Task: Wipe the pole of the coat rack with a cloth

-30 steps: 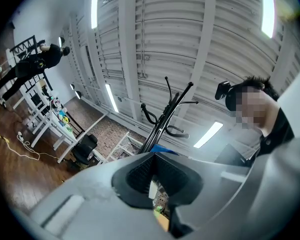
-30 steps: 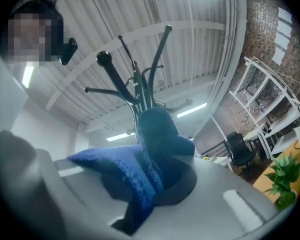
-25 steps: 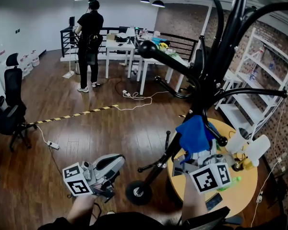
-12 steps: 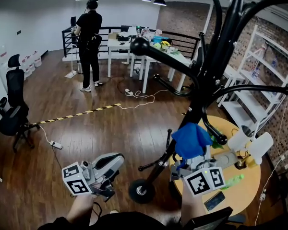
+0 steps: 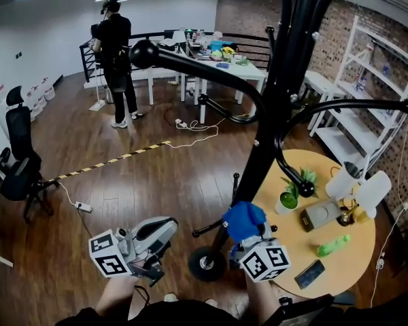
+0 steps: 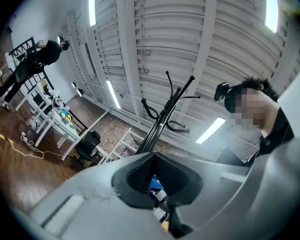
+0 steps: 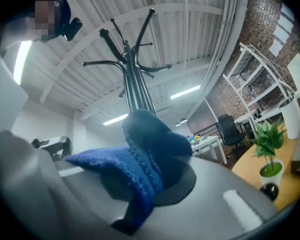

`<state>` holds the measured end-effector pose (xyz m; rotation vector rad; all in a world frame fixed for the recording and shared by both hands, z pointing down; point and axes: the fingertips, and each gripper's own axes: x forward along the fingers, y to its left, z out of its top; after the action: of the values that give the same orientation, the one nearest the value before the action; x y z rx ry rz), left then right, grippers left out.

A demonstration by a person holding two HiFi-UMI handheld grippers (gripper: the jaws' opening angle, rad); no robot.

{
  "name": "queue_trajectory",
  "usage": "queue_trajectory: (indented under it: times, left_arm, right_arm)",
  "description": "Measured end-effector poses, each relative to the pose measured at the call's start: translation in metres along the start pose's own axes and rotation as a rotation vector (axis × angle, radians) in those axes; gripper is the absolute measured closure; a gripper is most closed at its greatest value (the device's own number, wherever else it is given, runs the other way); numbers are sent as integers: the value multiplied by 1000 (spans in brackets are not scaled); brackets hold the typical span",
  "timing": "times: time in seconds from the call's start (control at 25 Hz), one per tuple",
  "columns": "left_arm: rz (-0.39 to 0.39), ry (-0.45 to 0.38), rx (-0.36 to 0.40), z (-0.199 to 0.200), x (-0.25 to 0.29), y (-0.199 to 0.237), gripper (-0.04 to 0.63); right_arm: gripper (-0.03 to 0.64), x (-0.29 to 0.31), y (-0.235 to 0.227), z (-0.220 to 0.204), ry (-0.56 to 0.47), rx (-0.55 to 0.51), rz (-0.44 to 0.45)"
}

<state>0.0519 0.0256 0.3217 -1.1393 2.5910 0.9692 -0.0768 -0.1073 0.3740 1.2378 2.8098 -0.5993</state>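
The left tongs (image 5: pixel 156 235) sit idle at near left, pressed together on nothing, probably kept clear of the work. To their right, the right tongs (image 5: pixel 248 235) pinch the blue cloth (image 5: pixel 243 219), apparently against the low part of the coat rack pole (image 5: pixel 262 148), placed for wiping

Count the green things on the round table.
2. A potted plant sits by the coat rack's pole; a green bottle lies nearer the round table's front edge. The pole or the blue cloth in the right gripper might hide more.
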Motion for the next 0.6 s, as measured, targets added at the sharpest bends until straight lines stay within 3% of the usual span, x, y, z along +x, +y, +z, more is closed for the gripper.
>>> queue_trajectory:
  times: [0.16, 0.36, 0.6]
  left_arm:
    - [3, 9, -3, -4, 1, -1, 594]
    - [8, 9, -6, -5, -3, -1, 594]
    - [11, 4, -8, -4, -7, -2, 593]
  right_arm:
    - [592, -9, -25, -61, 121, 98, -73]
    - [592, -18, -47, -120, 249, 144, -132]
    - [592, -19, -48, -121, 264, 222, -138]
